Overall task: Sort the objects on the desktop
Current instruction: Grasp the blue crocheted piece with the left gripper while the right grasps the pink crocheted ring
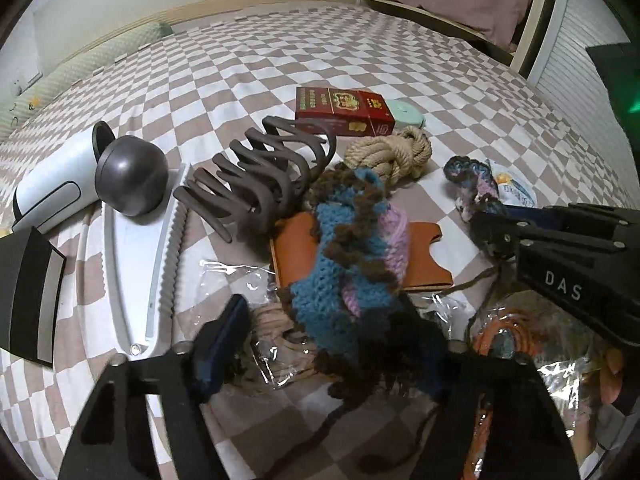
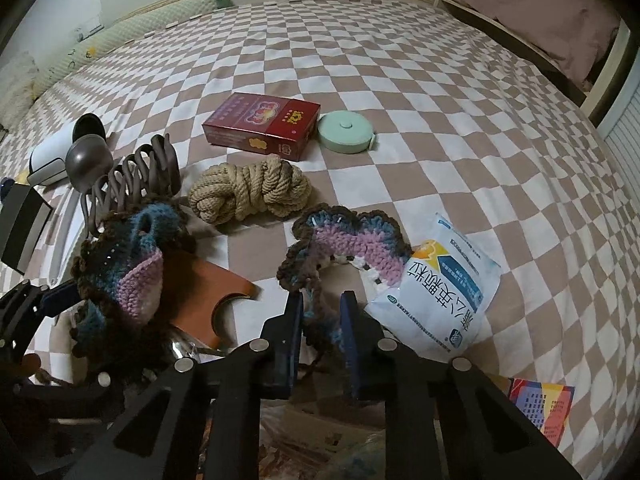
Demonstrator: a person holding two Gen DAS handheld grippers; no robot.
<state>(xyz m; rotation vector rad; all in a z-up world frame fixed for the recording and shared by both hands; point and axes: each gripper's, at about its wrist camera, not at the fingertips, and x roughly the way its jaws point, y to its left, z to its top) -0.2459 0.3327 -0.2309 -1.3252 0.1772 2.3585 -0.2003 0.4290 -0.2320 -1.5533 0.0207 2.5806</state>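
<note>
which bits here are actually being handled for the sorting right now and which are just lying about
In hand:
- crochet piece between the left gripper fingers
- second crochet piece, right gripper shut on its edge

Lying about:
- rope bundle
- red box
- green tape measure
- hair claw
- white sachet

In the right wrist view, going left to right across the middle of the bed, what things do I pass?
Brown claw hair clip → coiled tan rope → red box → mint green round case → white printed packet.
</note>
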